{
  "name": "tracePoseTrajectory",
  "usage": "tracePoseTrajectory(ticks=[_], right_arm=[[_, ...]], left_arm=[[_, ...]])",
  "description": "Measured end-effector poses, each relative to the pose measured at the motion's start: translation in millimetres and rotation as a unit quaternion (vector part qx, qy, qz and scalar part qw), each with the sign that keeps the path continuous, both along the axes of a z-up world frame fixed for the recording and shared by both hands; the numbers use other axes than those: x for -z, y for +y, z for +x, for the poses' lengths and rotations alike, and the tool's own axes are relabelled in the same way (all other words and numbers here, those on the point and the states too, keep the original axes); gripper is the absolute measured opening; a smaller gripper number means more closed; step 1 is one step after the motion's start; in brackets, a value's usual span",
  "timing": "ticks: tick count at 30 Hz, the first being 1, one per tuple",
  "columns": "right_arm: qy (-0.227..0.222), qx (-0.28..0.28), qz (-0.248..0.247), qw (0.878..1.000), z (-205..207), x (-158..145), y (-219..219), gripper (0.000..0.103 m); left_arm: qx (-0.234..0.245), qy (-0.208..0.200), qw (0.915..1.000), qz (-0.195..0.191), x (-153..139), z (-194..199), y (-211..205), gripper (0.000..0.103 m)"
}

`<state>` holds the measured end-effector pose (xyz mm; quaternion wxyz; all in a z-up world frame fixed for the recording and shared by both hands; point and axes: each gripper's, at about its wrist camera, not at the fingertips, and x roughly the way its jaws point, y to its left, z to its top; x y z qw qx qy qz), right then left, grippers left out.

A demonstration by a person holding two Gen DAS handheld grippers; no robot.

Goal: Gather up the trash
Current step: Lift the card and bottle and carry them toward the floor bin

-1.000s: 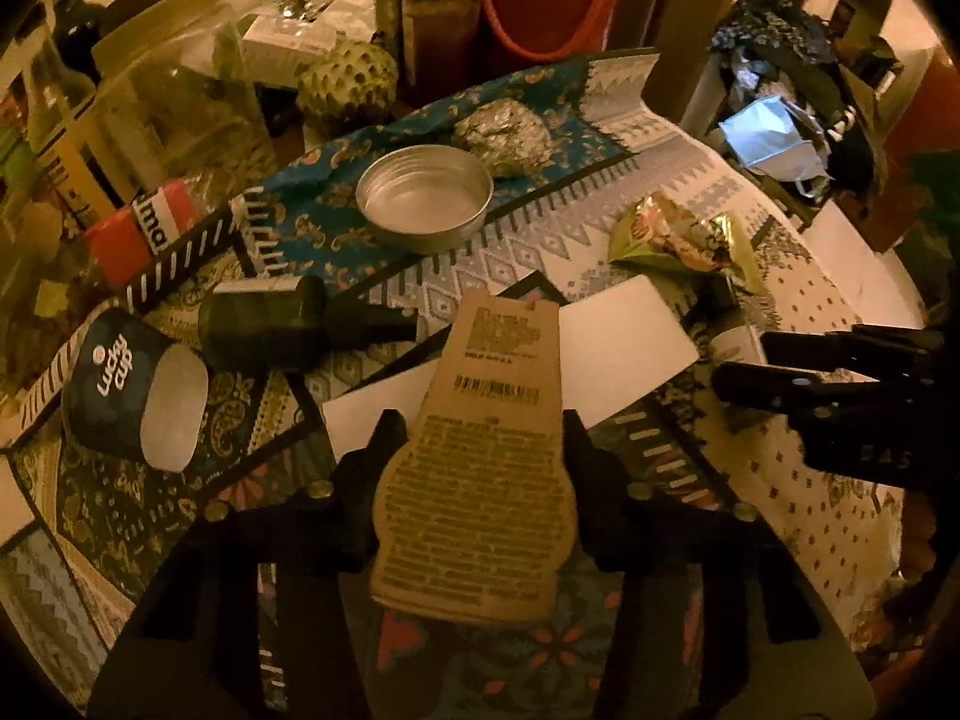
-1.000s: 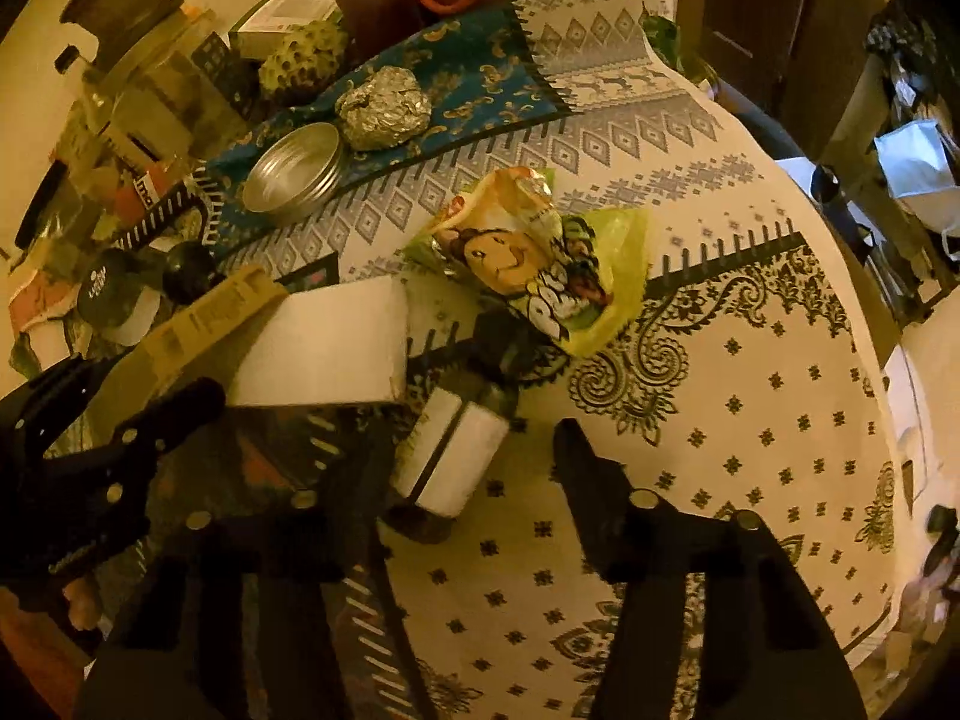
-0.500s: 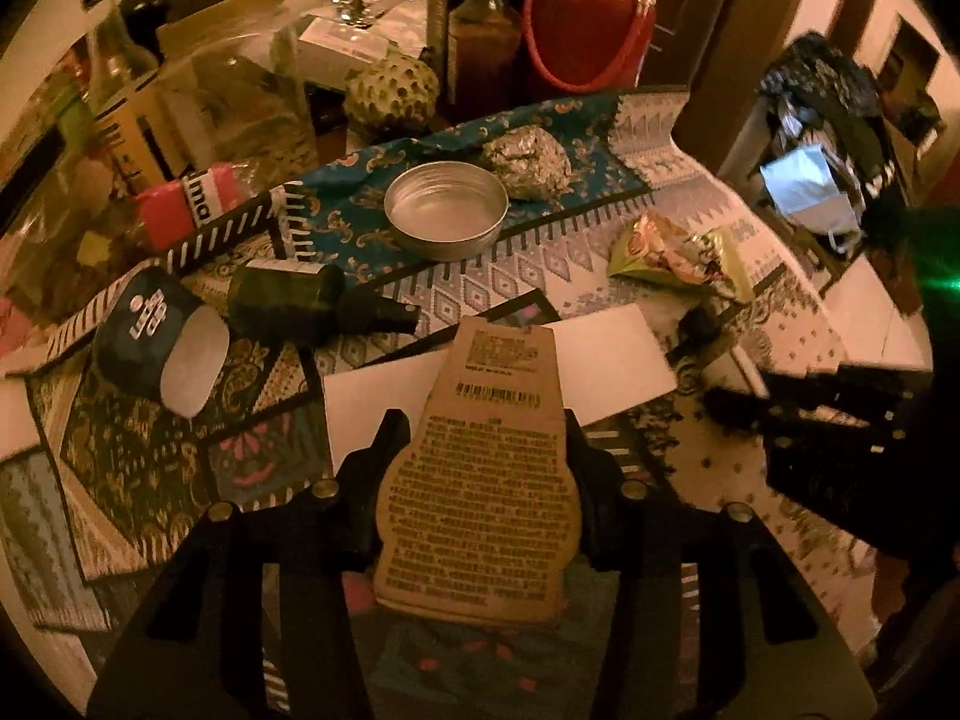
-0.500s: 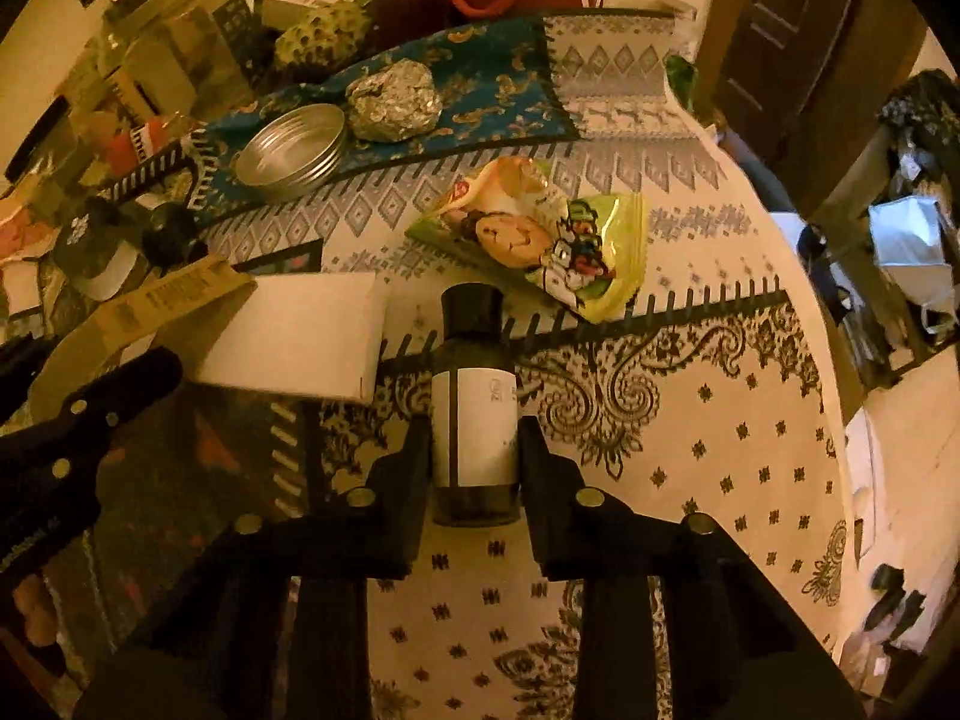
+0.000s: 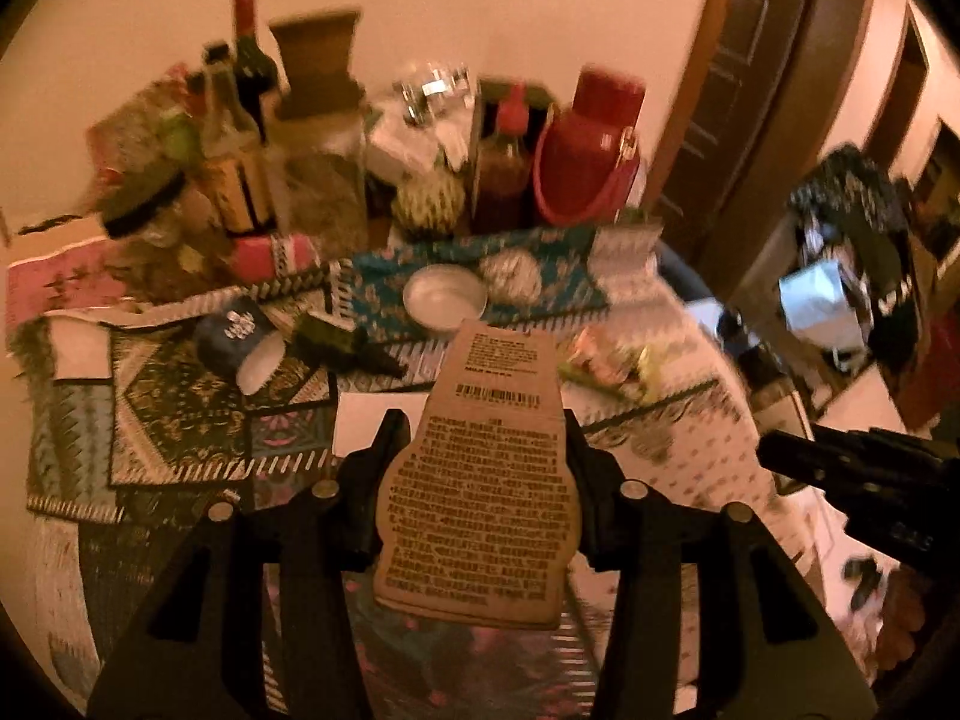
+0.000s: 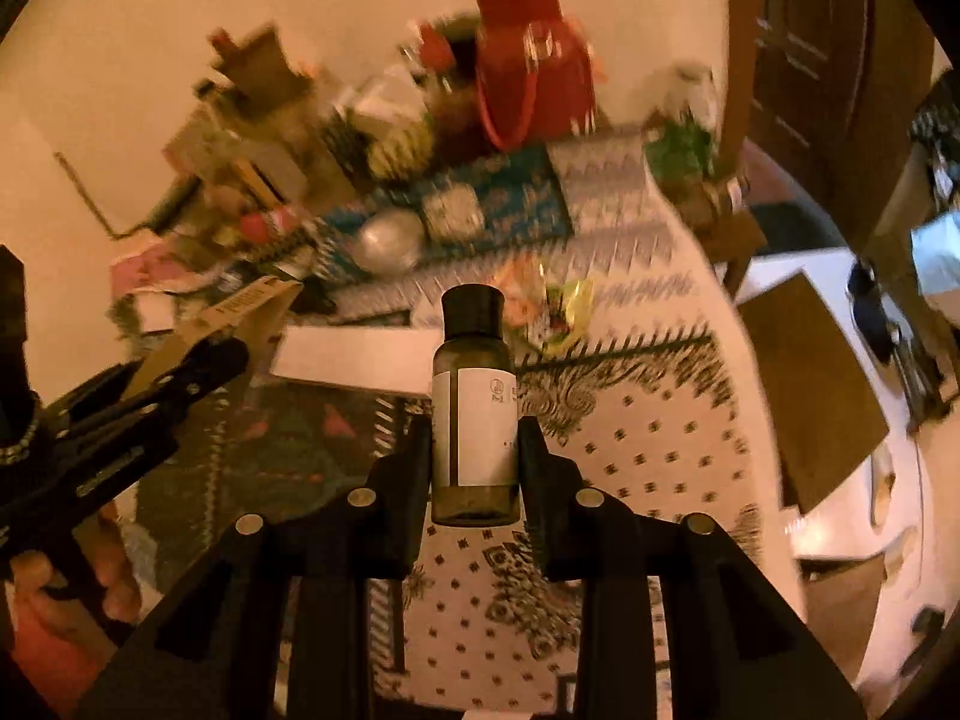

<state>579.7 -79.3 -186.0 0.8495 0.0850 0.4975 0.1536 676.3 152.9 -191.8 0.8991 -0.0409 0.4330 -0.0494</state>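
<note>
My left gripper [image 5: 480, 426] is shut on a brown cardboard tag [image 5: 480, 480] with printed text and a barcode, held above the table. My right gripper [image 6: 474, 426] is shut on a small dark bottle [image 6: 474, 408] with a white label and black cap, also lifted off the table. The right gripper appears at the right edge of the left wrist view [image 5: 840, 468]; the left gripper with its tag shows at the left of the right wrist view [image 6: 198, 360]. A snack wrapper [image 6: 552, 306], a foil ball [image 5: 510, 270], a dark paper cup [image 5: 234, 336] and a dark green bottle [image 5: 342, 342] lie on the table.
A round metal tin lid [image 5: 444, 297] and a white sheet [image 6: 354, 357] sit on the patterned cloth [image 6: 630, 420]. Bottles, a jar and a red jug [image 5: 594, 144] crowd the back by the wall. A dark bag [image 5: 852, 252] and floor lie right of the table.
The right gripper closed on the small bottle and lifted it off the cloth. Both grippers rose and tilted up, so the wall and door came into view.
</note>
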Motion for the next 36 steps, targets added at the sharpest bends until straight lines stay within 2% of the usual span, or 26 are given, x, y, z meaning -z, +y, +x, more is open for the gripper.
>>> tracePoseTrajectory(ticks=[8,17,23,29,36], right_arm=[[-0.079,-0.056,0.016,0.995,-43,-56,-35,0.025],[-0.127,-0.094,0.040,0.987,-79,-96,-53,0.025],[-0.154,-0.101,0.049,0.982,-109,-117,-56,0.025],[-0.164,-0.090,0.055,0.981,-142,-126,-48,0.025],[-0.174,-0.064,0.056,0.981,-211,-129,-24,0.025]], left_arm=[[-0.072,-0.069,0.9950,-0.005,-61,-73,-36,0.048],[-0.109,-0.123,0.9863,0.017,-113,-148,-63,0.048],[-0.108,-0.149,0.9828,0.011,-134,-183,-63,0.048],[-0.092,-0.170,0.9811,0.001,-143,-222,-55,0.048],[-0.059,-0.183,0.9814,-0.002,-148,-290,-38,0.048]])
